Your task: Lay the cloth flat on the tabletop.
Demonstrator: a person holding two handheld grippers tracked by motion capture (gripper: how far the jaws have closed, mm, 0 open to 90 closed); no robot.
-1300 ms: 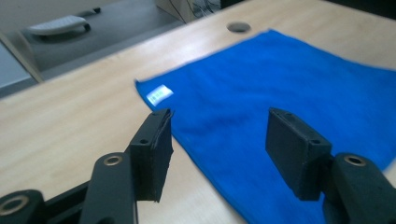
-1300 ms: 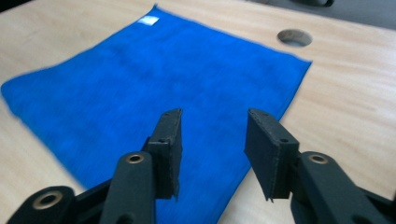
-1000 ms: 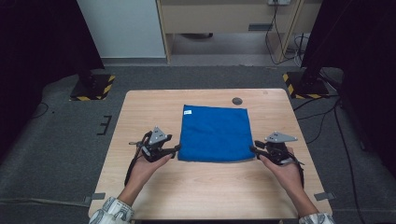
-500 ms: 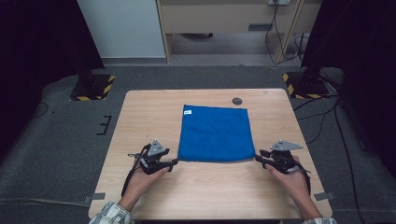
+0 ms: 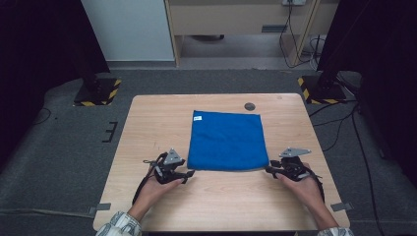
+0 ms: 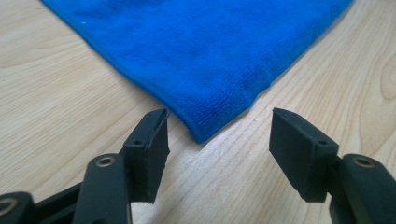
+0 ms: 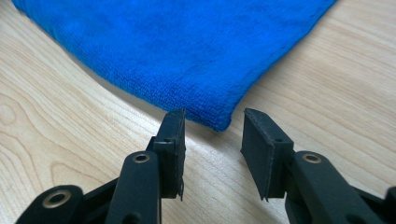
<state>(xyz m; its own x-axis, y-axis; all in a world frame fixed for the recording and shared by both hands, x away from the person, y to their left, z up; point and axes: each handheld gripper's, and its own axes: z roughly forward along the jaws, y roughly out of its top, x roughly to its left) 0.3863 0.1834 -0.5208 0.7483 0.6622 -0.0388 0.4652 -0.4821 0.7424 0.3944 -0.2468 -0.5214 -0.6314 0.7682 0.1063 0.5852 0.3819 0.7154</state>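
Both hands are now sitting lower and nearer the person than a second ago, with each gripper drawn back from the cloth's side edges toward its near corners. On the wooden table (image 5: 147,128) the blue cloth (image 5: 227,140) is lying flat and folded, roughly in the middle, its white tag at the far left corner. At the cloth's near left corner the left gripper (image 5: 188,174) is pointing inward; in the left gripper view its jaws are standing apart, with the corner tip (image 6: 200,138) lying just ahead of the gap, untouched. By the near right corner the right gripper (image 5: 269,170) is waiting; its jaws have just been opening a little and are standing narrowly apart, gripping nothing, the corner (image 7: 221,124) resting just in front of them.
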